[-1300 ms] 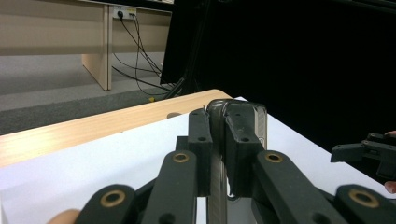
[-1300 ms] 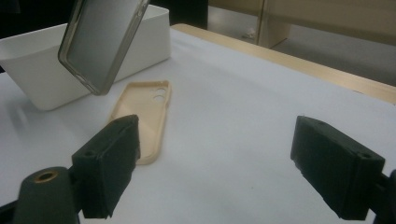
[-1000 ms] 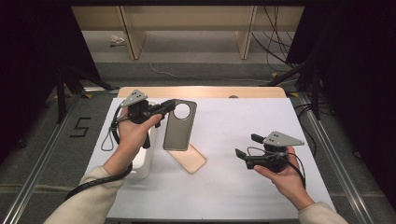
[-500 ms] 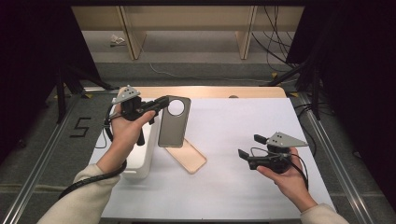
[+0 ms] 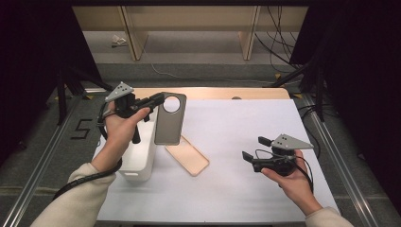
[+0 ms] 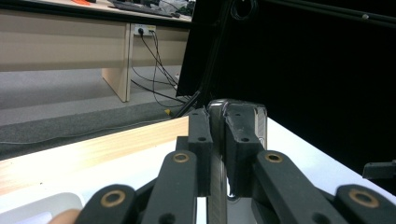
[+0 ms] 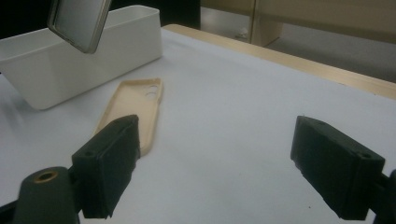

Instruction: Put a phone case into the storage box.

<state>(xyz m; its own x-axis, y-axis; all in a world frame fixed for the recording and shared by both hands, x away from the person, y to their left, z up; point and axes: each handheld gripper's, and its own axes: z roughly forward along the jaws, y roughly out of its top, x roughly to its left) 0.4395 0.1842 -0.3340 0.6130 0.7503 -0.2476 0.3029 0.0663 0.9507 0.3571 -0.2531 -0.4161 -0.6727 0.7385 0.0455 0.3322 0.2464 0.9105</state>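
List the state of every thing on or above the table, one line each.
left gripper: shut on the grey phone case, held up over the table.
grey phone case: lifted, hanging upright from its top edge.
beige phone case: lying flat on the white table cover, hollow side up, untouched.
white bin: standing open-topped on the table.
right gripper: open, holding nothing, low above the table.

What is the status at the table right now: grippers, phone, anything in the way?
Left gripper shut on phone, held above white bin. Right gripper open, holding nothing. Beige case flat on table; nothing in the way.
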